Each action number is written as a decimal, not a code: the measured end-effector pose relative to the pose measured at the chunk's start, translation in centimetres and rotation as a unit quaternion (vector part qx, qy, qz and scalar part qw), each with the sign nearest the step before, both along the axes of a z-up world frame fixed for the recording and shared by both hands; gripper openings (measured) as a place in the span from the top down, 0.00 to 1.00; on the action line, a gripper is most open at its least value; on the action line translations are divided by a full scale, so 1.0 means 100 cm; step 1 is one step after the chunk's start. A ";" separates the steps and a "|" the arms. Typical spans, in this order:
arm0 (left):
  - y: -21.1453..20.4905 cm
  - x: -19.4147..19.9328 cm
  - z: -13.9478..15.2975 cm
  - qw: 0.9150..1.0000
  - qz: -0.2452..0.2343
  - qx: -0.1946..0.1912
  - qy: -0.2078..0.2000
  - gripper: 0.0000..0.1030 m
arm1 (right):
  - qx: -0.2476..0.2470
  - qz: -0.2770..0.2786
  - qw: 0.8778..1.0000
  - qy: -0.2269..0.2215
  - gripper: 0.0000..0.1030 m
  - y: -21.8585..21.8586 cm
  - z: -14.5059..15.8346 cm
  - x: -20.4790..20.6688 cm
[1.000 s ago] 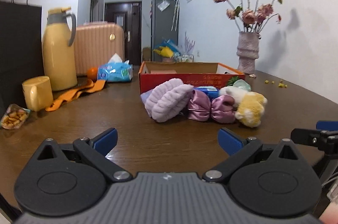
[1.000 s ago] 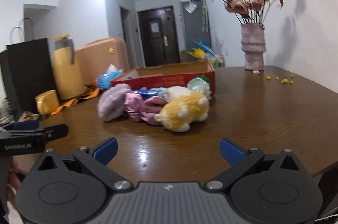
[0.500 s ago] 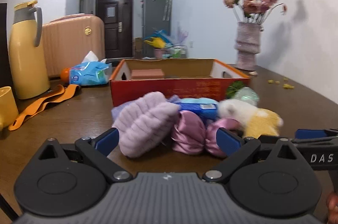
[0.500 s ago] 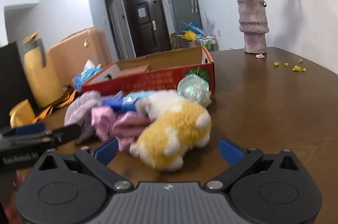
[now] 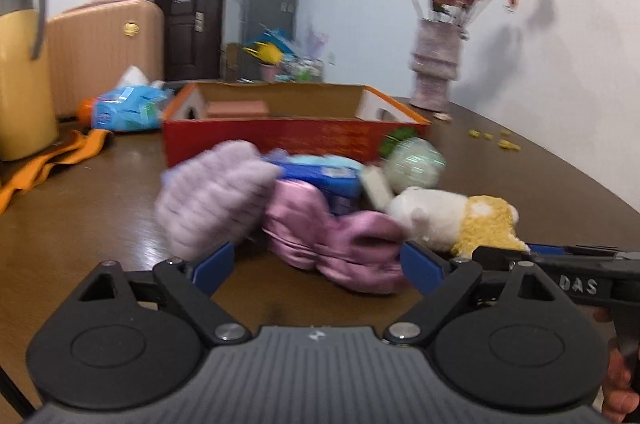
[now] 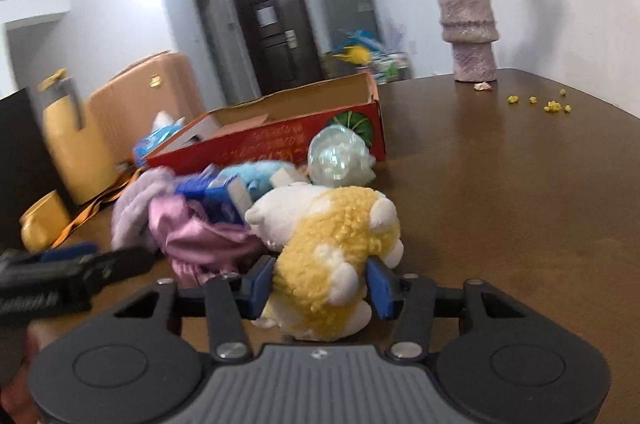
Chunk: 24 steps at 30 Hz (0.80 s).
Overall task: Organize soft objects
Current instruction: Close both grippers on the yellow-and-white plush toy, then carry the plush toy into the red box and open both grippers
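- We're at the pick-up step: a heap of soft stuff sits on the tabletop (image 6: 520,184) right in front of the red box (image 6: 280,140), and both tools are going in at once.
- Our right tool (image 6: 318,286) is closing around the yellow and white plush toy (image 6: 332,248). The toy is between the blue pads and fills the gap, and the fur looks pinched on both sides, so we'd call that a grip forming.
- Our left tool (image 5: 316,264) stands wide apart and is only just starting to close. The pink satin scrunchie (image 5: 336,244) lies between its pads, with the purple fluffy headband (image 5: 212,204) bulging over the left pad. We can't see real pressing there yet.
- Behind those lie a blue packet (image 5: 320,176) and a pale green ball (image 5: 416,168), touching the heap and just beside the box wall.
- The box looks mostly empty from here, apart from what may be a small cardboard insert at the back.
- Next, we reckon: finish the squeeze on the toy, lift it over the near wall and let go inside.
- For the left side, we'd centre on the scrunchie so the headband doesn't get dragged along.
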<state>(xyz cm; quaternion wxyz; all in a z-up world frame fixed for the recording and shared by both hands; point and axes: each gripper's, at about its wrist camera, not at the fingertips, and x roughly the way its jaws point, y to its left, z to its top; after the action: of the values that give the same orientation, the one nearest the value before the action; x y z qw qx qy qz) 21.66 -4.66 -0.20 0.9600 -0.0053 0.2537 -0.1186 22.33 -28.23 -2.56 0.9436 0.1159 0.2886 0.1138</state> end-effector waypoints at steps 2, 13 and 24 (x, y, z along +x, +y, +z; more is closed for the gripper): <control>-0.012 -0.006 0.001 1.000 -0.022 -0.006 0.005 0.14 | 0.002 0.030 1.000 0.000 0.51 -0.013 0.002 -0.017; -0.067 0.017 -0.001 0.993 -0.091 -0.058 0.050 0.27 | 0.000 0.007 1.000 -0.020 0.39 -0.050 0.010 -0.045; -0.060 0.056 -0.032 0.973 -0.125 -0.156 0.114 0.57 | 0.024 0.024 0.999 -0.006 0.64 -0.053 0.001 -0.034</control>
<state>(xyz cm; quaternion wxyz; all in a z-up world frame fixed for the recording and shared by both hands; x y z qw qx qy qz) 27.22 -10.64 -3.36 0.8894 -0.1369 0.3388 -0.2745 18.97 -33.48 -2.41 0.9391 0.1313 0.2829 0.1440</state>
